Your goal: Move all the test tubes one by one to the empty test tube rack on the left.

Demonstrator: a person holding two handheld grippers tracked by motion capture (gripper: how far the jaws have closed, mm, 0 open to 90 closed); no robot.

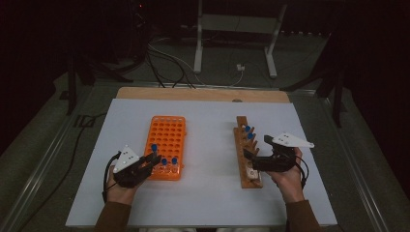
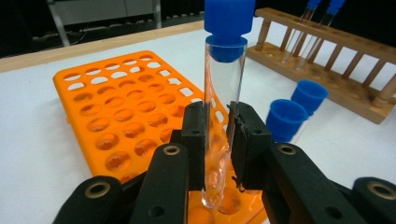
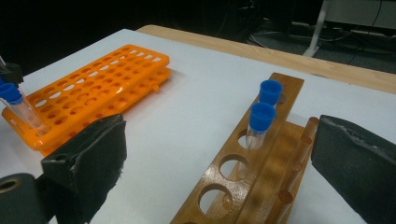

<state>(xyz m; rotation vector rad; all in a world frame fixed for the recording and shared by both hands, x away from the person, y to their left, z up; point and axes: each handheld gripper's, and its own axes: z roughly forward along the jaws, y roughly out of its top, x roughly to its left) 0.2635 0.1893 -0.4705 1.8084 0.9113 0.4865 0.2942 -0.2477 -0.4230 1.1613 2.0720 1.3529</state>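
Dark room; white table top (image 1: 208, 193) on wood board. No readable writing seen. Orange rack (image 2: 116, 116) near left edge: two blue-capped tubes (image 1: 169, 162) seated at near end. Left gripper (image 2: 219, 135) pressed on clear blue-capped test tube (image 2: 224, 93), upright, tip low over near rack hole; hole entry obscured by jaws. Wooden rack (image 3: 252, 158): two capped tubes (image 3: 260, 122) held. Right gripper (image 3: 219, 163) spread wide above it, nothing between jaws.

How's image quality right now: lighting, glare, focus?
High view: white table evenly lit, surroundings dark, picture soft. Left gripper view: clamped tube sharp, slight glare on glass. Right gripper view: own pads blurred close up, wooden rack fairly clear.
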